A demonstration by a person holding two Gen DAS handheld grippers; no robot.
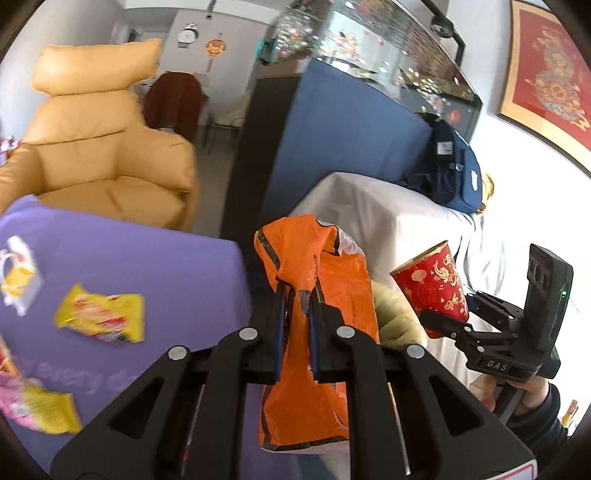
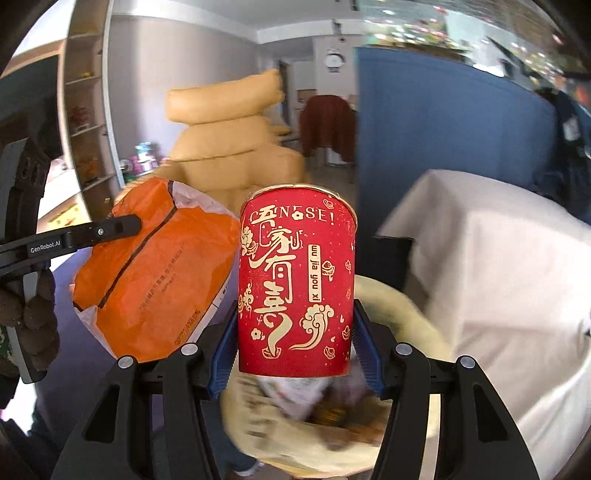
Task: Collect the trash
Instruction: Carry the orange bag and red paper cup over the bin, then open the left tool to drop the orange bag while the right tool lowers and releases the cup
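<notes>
**Bag and cup both held above the bin**

The orange bag [image 1: 317, 295] hangs pinched in the left gripper [image 1: 295, 299]. At its three o'clock, the red paper cup [image 2: 295, 284] sits upright, clamped at its sides by the right gripper [image 2: 295, 332], over a pale bin [image 2: 399, 314] of litter. Yellow wrappers [image 1: 99, 312] lie at nine o'clock on the purple table [image 1: 166, 266].

Home living room, probably: tan armchair [image 1: 107, 147], wall clock [image 1: 185, 36].
</notes>
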